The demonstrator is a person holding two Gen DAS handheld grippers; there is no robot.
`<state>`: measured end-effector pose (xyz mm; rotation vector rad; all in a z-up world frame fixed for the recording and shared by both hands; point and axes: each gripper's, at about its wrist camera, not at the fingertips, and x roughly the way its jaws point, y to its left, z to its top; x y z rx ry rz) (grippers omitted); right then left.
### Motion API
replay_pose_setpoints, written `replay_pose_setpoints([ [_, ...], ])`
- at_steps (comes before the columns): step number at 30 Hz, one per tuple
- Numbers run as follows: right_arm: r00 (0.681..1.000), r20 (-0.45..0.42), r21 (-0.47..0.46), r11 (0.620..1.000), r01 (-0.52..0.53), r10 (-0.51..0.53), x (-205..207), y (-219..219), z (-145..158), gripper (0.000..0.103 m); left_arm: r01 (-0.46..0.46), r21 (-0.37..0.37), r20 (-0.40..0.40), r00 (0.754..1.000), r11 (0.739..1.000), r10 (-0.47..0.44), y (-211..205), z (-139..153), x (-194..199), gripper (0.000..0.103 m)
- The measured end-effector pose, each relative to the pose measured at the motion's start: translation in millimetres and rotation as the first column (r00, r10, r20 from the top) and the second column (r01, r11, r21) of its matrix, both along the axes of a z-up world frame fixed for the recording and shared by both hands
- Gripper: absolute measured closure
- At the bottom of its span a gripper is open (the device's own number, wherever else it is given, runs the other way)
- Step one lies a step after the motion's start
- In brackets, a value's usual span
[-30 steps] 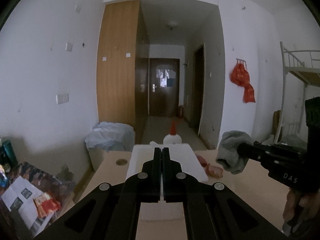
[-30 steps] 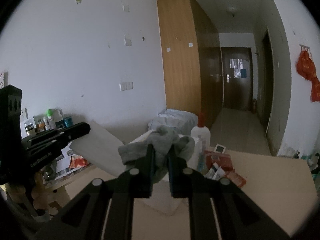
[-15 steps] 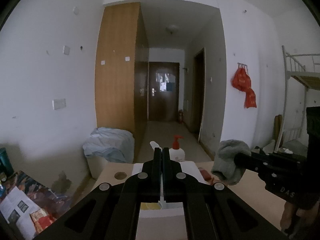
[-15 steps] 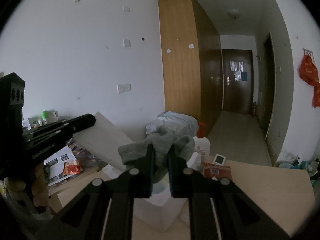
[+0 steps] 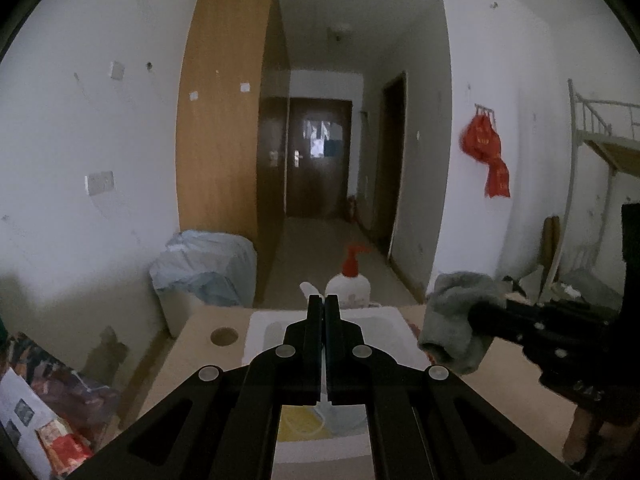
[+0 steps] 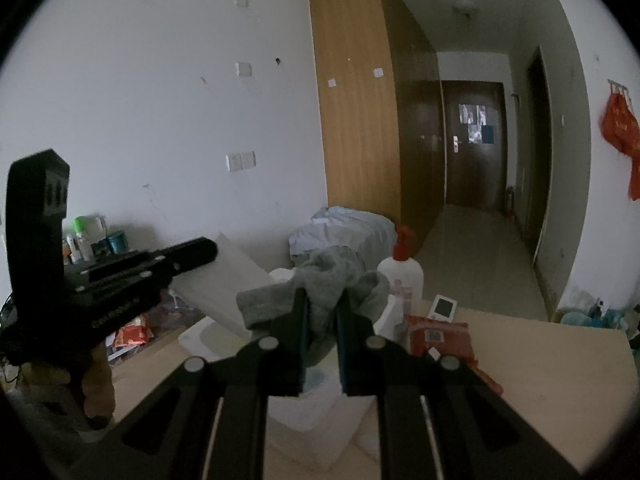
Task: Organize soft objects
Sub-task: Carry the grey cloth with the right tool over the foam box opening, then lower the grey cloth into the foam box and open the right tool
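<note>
Grey cloth (image 6: 332, 280), bunched, hangs pinched in the right tool (image 6: 320, 312) above the open white box (image 5: 256, 332) on the table (image 6: 560, 368), left tool (image 5: 323, 308) pressed together, empty: carry step, next lower and release into box.

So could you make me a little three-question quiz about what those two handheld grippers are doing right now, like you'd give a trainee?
1. True or false: the right gripper is shut on the grey cloth.
2. Which stands just beyond the white box?
A. a kettle
B. a white pump bottle with a red top
C. a green vase
3. Fill in: the left gripper is shut and holds ____.

Key
1. True: the cloth bunches between its fingers, held in the air near the box.
2. B
3. Nothing: its fingers meet with no cloth between them.
</note>
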<state>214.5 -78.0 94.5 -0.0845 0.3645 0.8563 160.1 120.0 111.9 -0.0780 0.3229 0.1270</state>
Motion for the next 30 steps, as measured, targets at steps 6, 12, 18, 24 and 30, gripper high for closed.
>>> replay_pose_setpoints([
  [6,1.000,-0.019,-0.016,1.000,0.008,-0.008,7.6,6.0,-3.1,0.088,-0.006,0.014,-0.049,0.999,1.000,0.006,1.0,-15.1,15.1,0.100],
  [12,1.000,-0.023,-0.019,1.000,0.016,-0.016,10.6,6.8,-2.4,0.088,-0.004,0.015,-0.081,0.997,1.000,0.006,5.2,-25.3,21.7,0.020],
  [18,1.000,-0.027,-0.030,0.999,0.013,-0.014,11.7,10.4,-4.9,0.088,-0.046,-0.001,-0.054,0.997,0.999,0.046,17.0,-26.0,15.3,0.019],
  [24,0.999,-0.036,-0.036,0.999,0.004,-0.005,12.9,15.0,-7.2,0.088,-0.072,-0.009,-0.059,0.996,0.997,0.071,23.8,-28.0,10.6,0.016],
  [30,0.999,-0.045,-0.037,0.999,-0.017,0.016,14.7,21.8,-8.5,0.088,-0.100,-0.007,-0.039,0.994,0.995,0.100,30.0,-24.3,-1.1,0.007],
])
